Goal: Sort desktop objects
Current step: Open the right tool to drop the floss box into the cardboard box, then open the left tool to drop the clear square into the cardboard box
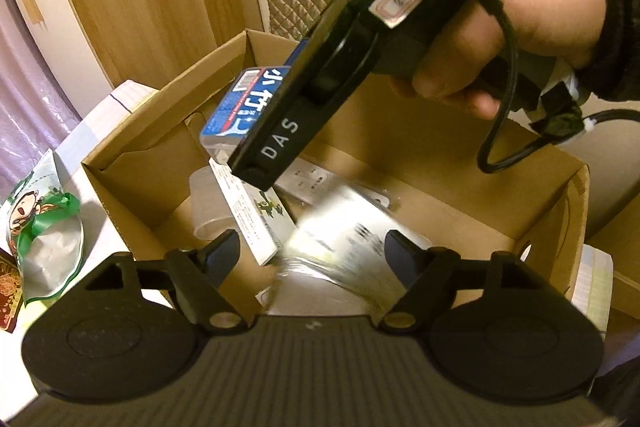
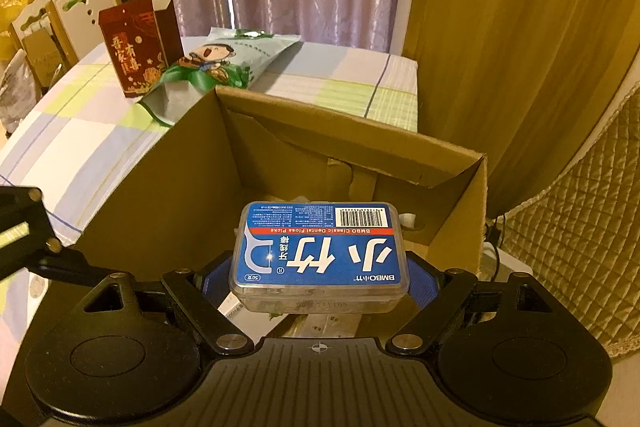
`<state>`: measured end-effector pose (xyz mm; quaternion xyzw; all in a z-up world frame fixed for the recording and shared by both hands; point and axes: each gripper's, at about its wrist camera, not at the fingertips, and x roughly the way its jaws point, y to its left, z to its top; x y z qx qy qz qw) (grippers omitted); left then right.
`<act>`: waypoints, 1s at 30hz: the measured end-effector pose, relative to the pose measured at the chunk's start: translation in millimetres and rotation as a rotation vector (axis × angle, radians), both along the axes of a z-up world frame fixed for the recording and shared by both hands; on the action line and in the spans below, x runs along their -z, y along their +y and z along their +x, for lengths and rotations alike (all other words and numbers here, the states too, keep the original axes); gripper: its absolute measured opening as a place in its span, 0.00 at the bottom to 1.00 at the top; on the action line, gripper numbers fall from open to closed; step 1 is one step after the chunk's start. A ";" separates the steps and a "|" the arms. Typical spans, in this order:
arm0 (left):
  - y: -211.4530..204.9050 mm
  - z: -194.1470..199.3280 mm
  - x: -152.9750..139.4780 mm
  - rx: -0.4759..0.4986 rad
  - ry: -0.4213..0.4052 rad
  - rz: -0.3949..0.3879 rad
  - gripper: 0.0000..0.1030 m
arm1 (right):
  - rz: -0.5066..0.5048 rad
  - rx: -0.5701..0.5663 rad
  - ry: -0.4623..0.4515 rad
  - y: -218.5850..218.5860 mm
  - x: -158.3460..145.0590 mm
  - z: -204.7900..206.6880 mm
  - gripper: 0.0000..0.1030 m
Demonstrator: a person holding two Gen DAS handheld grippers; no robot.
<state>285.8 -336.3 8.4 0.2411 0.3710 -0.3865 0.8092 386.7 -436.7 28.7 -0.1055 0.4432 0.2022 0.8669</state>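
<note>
The cardboard box (image 2: 192,187) sits on the table (image 2: 80,131). Beyond its far corner lies a snack bag (image 2: 224,63), with a small gift box (image 2: 136,47) standing upright just left of it. The floss box (image 2: 320,251) hangs above the cardboard box's opening, over a booklet (image 1: 256,219) and a clear cup (image 1: 208,203) lying inside.

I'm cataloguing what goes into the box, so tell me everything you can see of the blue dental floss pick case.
The dental floss pick case is a flat, rounded-corner box of clear plastic under a blue label with white Chinese characters, a red strip reading "BMBO Classic Dental Floss Picks", a floss pick drawing and a barcode. It is closed, held level with its label up, clamped at its two short ends by the blue pads of the right gripper. It hangs above the open cardboard box, touching nothing else.
</note>
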 end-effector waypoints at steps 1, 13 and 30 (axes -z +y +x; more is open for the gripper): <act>0.9 -0.3 -0.7 -0.002 -0.003 0.000 0.75 | -0.002 -0.001 0.007 0.4 1.4 0.4 0.83; 9.1 -2.3 -3.8 -0.016 -0.005 -0.001 0.77 | -0.012 -0.019 0.038 6.8 11.4 0.8 0.83; 24.2 -15.0 -17.1 -0.053 -0.013 -0.031 0.79 | 0.014 0.016 0.008 6.3 -3.1 -20.3 0.92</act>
